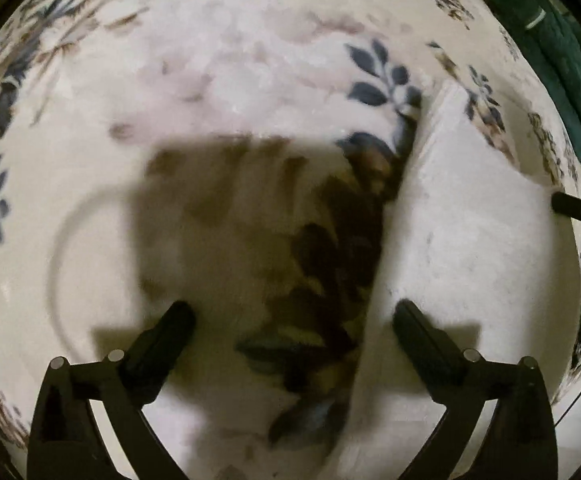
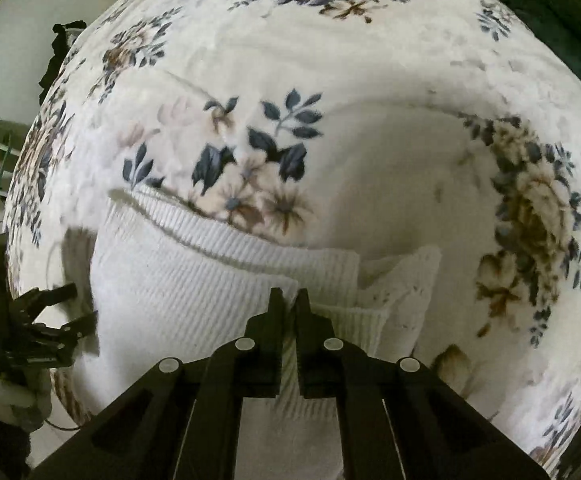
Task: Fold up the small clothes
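The left gripper [image 1: 294, 316] fills the 6 o'clock edge, its 2 black fingers [image 1: 162, 340] spread wide with nothing between them, casting a dark shadow over the cream floral-print bedspread [image 1: 210, 60]. A white folded knit garment [image 1: 470, 232] lies toward 3 o'clock, with the finger on that side over its near edge. A dark green cloth [image 1: 562, 60] sits at 2 o'clock. The picture is motion-blurred.

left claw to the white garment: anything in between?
Nothing visible. The left claw is open over bare floral blanket, with the garment edge just beside its right finger. The right claw is shut on it.
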Available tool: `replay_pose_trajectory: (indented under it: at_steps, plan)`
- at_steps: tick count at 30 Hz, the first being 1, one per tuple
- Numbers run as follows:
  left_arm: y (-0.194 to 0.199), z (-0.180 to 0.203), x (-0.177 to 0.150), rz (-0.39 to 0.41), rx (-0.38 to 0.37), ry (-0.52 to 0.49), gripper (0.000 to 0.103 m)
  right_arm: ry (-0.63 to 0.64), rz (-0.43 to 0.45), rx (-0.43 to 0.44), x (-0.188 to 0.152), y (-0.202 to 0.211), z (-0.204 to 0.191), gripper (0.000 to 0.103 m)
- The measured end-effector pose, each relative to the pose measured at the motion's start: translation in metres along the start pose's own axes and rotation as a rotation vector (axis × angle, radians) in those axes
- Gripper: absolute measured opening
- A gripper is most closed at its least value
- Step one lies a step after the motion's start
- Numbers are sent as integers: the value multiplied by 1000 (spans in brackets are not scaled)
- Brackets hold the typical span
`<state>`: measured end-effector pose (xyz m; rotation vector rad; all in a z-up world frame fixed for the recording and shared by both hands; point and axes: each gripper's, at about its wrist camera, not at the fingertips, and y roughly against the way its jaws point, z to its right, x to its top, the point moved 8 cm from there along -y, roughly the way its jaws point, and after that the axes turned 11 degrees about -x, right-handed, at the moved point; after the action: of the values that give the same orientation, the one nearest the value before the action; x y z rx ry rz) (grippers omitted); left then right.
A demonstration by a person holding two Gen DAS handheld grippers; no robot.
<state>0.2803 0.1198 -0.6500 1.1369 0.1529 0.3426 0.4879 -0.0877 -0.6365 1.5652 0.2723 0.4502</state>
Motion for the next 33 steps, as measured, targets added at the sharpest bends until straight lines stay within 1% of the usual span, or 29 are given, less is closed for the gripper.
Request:
replay_pose_trajectory:
  at_steps: [3, 5, 7, 9, 10, 12, 13, 15, 16, 17, 18, 19, 20, 21, 22, 23, 24, 25, 26, 27, 30, 31, 33]
  plan:
    - [-7, -7, 7, -11, -37, 61, 103, 19, 14, -10, 6, 3, -4, 5]
    - [-7, -12, 7, -8, -52, 86, 103, 8, 34, -18, 13, 4, -11, 5]
    - [-6, -13, 6, 7, -54, 96, 103, -31, 65, -39, 20, 5, -12, 4]
    - [-2, -16, 2, -31, -43, 106, 103, -78, 79, -69, 23, 4, -3, 4]
    - [1, -11, 6, -32, -37, 120, 103, -101, 66, -70, 23, 0, 1, 4]
    - [24, 5, 22, 60, -58, 102, 101, -118, 25, -47, 21, -11, 3, 4]
    - [32, 12, 27, 87, -71, 93, 101, -122, 2, -22, 19, -17, 2, 4]
    - [39, 30, 40, 109, -135, 76, 101, -159, -57, 66, 14, -22, 1, 5]
    - [38, 37, 46, 111, -156, 61, 101, -201, -81, 112, 11, -21, 5, 15]
    - [29, 44, 54, 109, -153, 41, 101, -248, -96, 151, 7, -17, 13, 25]
    - [19, 51, 55, 105, -144, 18, 101, -292, -87, 170, 4, -12, 21, 49]
    - [10, 58, 62, 97, -129, -10, 95, -352, -65, 184, -1, -4, 33, 63]
    - [0, 66, 65, 83, -118, -47, 91, -394, -54, 191, -7, 1, 43, 63]
    - [-7, 71, 69, 66, -112, -78, 77, -433, -59, 208, -14, 4, 51, 63]
    - [-13, 76, 70, 52, -107, -112, 54, -467, -85, 230, -23, 2, 56, 63]
    - [-17, 83, 69, 46, -107, -149, 38, -492, -109, 260, -30, -3, 58, 63]
    - [-18, 90, 69, 42, -114, -176, 16, -511, -129, 301, -37, -8, 57, 63]
    - [-18, 97, 72, 49, -113, -197, 11, -517, -142, 338, -42, -13, 54, 52]
    - [-14, 104, 76, 73, -109, -216, 9, -518, -135, 349, -44, -17, 51, 37]
    - [-8, 108, 80, 91, -113, -224, 8, -519, -116, 327, -46, -18, 50, 6]
    - [14, 113, 89, 145, -164, -213, 7, -555, -31, 228, -45, -8, 61, 5]
    - [19, 115, 93, 159, -175, -207, 7, -588, 10, 206, -43, -1, 70, 4]
    - [24, 119, 105, 175, -190, -210, 7, -639, 59, 161, -41, 11, 89, 4]
